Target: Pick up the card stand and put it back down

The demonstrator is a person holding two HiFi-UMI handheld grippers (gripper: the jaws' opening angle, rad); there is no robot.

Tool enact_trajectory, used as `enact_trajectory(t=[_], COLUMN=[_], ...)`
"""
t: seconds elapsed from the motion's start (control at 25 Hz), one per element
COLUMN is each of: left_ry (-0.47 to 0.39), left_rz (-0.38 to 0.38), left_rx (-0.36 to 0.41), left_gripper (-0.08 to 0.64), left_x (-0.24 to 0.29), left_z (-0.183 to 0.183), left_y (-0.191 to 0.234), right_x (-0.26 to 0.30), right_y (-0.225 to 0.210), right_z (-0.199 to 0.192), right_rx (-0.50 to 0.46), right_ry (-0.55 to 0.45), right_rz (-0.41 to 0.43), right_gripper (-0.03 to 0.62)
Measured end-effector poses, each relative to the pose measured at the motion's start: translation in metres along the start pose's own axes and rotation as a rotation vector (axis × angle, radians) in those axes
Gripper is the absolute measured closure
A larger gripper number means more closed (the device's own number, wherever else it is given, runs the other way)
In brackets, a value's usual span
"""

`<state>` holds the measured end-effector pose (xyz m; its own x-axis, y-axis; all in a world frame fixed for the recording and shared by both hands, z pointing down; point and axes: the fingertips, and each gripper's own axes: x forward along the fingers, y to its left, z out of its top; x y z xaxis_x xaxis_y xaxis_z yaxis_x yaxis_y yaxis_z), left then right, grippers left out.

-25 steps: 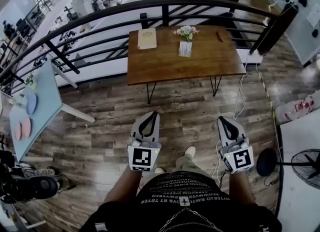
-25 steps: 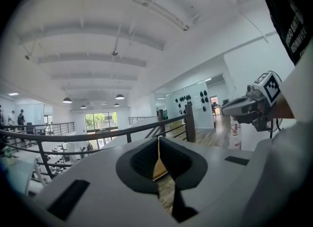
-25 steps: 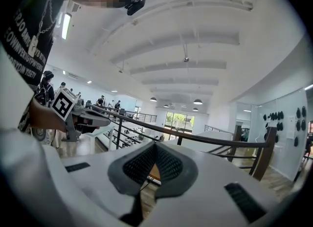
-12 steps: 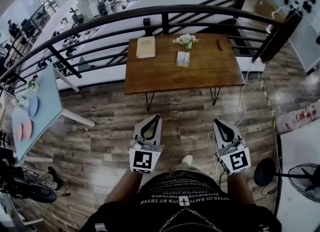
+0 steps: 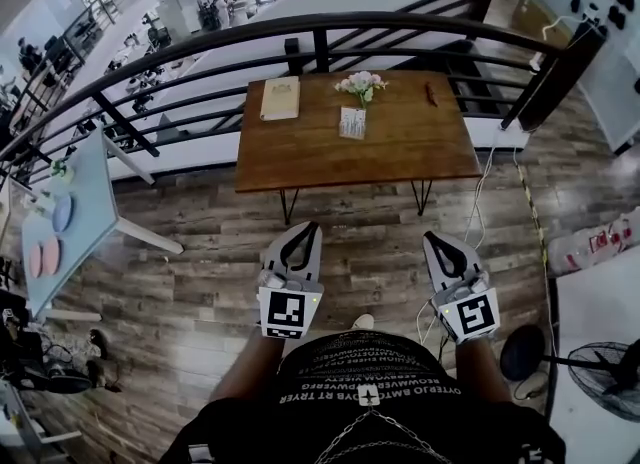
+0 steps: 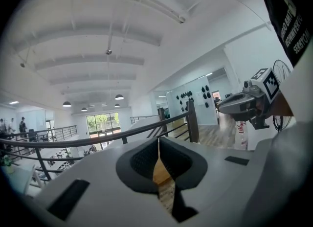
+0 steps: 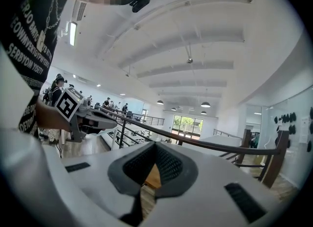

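The card stand is a small upright card on the wooden table, far ahead of me, just in front of a small bunch of flowers. My left gripper and right gripper are held low by my waist over the wood floor, well short of the table. Both are shut with nothing between the jaws. In the left gripper view the left gripper points up toward the ceiling and railing; the right gripper does the same in its own view. The card stand is not seen in either gripper view.
A tan book and a small dark object also lie on the table. A black railing curves behind it. A pale blue table stands at left, a fan and a white surface at right, and cables lie on the floor.
The table has drifted a little left in the head view and my feet have shifted. Both grippers stay shut at my waist.
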<state>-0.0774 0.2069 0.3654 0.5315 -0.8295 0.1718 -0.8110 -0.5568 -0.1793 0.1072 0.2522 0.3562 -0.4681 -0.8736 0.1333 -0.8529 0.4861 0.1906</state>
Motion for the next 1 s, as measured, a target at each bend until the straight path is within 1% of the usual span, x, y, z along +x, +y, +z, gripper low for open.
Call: enact_trajectory(t=[0.32, 0.48, 0.64, 0.84, 1.0], left_ry=[0.027, 0.043, 0.035, 0.063, 0.086], left_rz=[0.01, 0.008, -0.005, -0.053, -0.046], left_rx=[0.017, 0.034, 0.043, 0.03, -0.006], left_gripper=[0.526, 0.526, 0.526, 0.526, 0.526], left_x=[0.015, 0.017, 0.034, 0.052, 0.062], left_z=[-0.001, -0.006, -0.001, -0.017, -0.034], left_y=[-0.015, -0.019, -0.015, -0.018, 0.002], right_x=[0.002, 0.003, 0.018, 0.039, 0.061], right_y=[-0.02, -0.017, -0.018, -0.017, -0.017], right_z=[-0.009, -0.017, -0.01, -0.016, -0.029], right_rx=[0.01, 0.029, 0.046, 0.053, 0.061], right_ry=[0.004, 0.008, -0.013, -0.009, 0.03], right_rz=[0.025, 0.049, 0.061, 0.068, 0.068], right_gripper=[0.592, 0.592, 0.592, 0.592, 0.592])
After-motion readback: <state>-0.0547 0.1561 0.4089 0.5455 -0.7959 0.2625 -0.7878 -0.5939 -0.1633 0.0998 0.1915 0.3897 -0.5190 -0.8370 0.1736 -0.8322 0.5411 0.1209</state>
